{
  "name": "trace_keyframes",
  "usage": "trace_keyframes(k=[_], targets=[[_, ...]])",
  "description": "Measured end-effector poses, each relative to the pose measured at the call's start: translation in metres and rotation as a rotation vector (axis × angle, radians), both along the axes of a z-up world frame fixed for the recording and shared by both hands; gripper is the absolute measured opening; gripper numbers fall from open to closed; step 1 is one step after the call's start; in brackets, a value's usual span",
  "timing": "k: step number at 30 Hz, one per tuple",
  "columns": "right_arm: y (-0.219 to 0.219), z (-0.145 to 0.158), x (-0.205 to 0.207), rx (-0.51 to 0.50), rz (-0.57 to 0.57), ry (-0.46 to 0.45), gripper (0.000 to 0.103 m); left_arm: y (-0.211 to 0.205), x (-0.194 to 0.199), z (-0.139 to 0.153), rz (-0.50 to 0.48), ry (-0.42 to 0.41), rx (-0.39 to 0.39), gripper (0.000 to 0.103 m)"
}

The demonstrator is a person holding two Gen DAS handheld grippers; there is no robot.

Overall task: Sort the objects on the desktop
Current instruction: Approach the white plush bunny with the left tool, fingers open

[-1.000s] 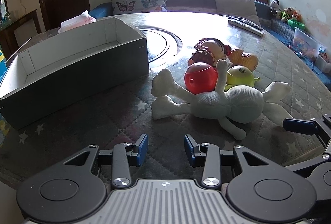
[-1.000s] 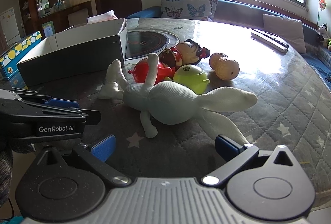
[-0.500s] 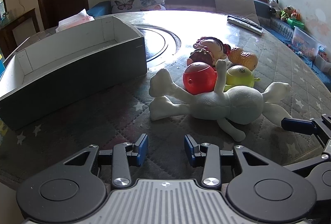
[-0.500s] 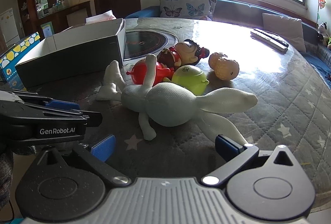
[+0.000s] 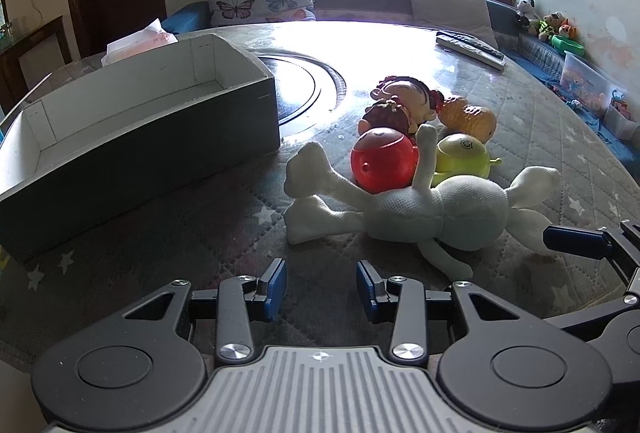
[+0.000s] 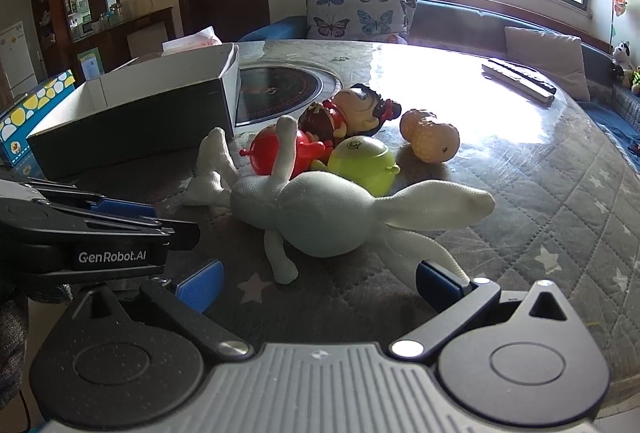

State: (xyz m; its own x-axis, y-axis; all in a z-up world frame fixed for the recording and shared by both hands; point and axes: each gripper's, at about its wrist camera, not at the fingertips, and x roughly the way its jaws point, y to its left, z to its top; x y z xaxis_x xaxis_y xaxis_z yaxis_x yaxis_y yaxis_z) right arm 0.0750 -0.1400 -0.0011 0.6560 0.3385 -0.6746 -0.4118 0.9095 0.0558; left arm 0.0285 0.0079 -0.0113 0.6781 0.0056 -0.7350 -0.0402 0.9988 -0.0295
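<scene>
Both grippers have eased slightly closer to the toys over the last second; nothing on the table (image 5: 560, 161) has shifted. One open box (image 5: 132, 137) lies left of the pile. One white plush rabbit (image 6: 320, 217) sprawls nearest, with five small toys touching behind it: two dolls, red ball (image 5: 382, 165), green toy (image 6: 362, 163), orange toy (image 6: 430, 137). Left gripper (image 5: 321, 287) partly spread, empty; right gripper (image 6: 316, 283) spread wide, empty.

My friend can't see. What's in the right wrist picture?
A floppy white cloth bunny lies on the grey quilted table, just ahead of the open right claw. Behind it sit small plastic toys and an empty grey cardboard box.
</scene>
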Motion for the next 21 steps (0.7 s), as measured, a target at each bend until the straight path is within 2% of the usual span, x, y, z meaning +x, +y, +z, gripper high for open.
trace_keyframes(k=[13,21], targets=[[-0.007,0.005,0.018,0.029,0.006,-0.011,0.103,0.006,0.018,0.009,-0.014,-0.004,-0.017,0.041],[-0.005,-0.001,0.033,0.034,0.031,0.009,0.103,0.011,0.028,0.018,-0.072,-0.038,-0.085,0.041]])
